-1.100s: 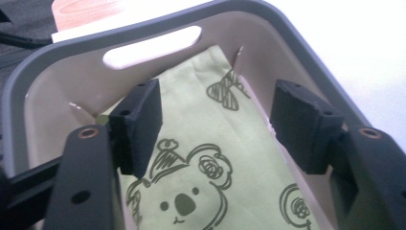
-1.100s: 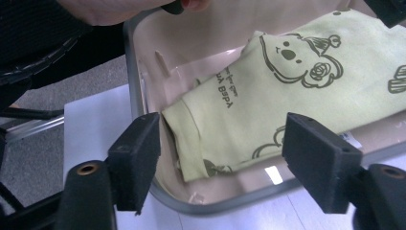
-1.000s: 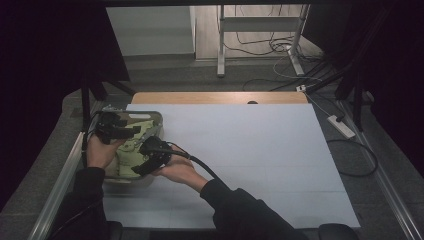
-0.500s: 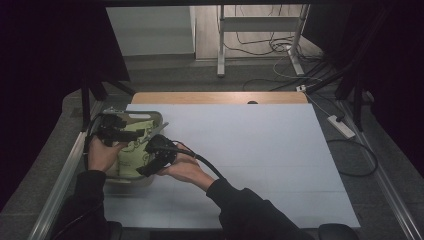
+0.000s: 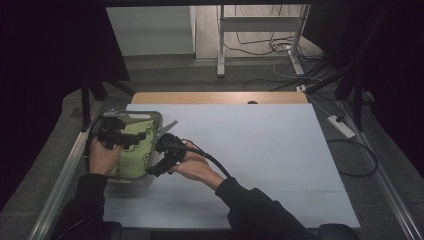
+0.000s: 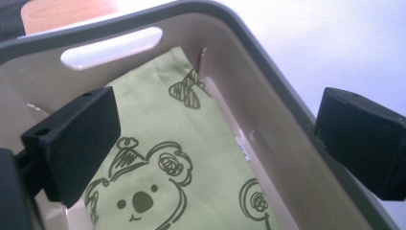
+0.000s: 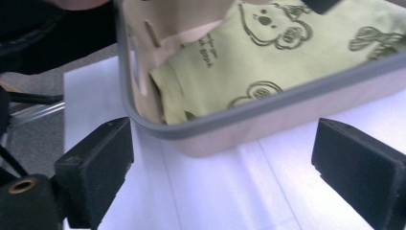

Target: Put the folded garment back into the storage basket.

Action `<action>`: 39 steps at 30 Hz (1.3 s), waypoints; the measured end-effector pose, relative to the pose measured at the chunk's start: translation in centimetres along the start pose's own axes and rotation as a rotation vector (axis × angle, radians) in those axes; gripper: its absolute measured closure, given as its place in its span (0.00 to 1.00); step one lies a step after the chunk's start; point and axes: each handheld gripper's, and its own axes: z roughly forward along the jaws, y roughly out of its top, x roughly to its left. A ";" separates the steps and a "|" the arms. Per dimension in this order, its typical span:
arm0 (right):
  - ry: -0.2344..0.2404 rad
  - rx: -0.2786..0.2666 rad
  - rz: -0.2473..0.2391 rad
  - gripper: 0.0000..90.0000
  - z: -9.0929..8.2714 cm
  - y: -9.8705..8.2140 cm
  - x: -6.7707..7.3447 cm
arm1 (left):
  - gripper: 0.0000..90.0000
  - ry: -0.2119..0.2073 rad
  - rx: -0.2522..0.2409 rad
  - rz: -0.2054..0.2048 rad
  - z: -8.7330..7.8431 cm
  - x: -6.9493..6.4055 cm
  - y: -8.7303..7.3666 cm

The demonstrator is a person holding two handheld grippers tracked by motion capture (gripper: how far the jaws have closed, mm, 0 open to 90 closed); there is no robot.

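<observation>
A beige bin (image 5: 131, 114) with a grey rim sits at the left of the white table. In it lies a folded light-green cloth (image 5: 132, 150) printed with koalas. My left gripper (image 5: 137, 136) hovers over the bin and is open. In the left gripper view the left gripper (image 6: 215, 110) has one jaw above the cloth (image 6: 191, 158) and the other outside the bin wall (image 6: 268, 52). My right gripper (image 5: 155, 170) is at the bin's near right corner. It (image 7: 222, 143) is open, and its jaws flank the bin's rim (image 7: 268, 100) without touching it. The cloth (image 7: 287, 52) lies beyond the rim.
The white table cover (image 5: 260, 150) stretches right of the bin. A wooden table edge (image 5: 215, 97) runs along the back. A metal rail (image 5: 65, 170) borders the left side. A power strip (image 5: 341, 126) and cables lie on the floor at the right.
My right gripper has shifted a little to the right, away from the inside of the bin. The left gripper has stayed over the bin.
</observation>
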 end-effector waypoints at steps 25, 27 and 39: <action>-0.038 -0.030 0.016 0.02 -3.5 -3.6 -2.3 | 0.00 -0.068 -0.054 0.047 -0.5 -1.9 -0.8; -0.043 -0.033 0.020 0.02 -3.9 -3.9 -2.4 | 0.00 -0.074 -0.055 0.048 -0.5 -2.1 -0.9; -0.068 -0.040 0.029 0.00 -5.9 -5.3 -2.9 | 0.00 -0.071 -0.052 0.089 -0.8 -3.5 -1.1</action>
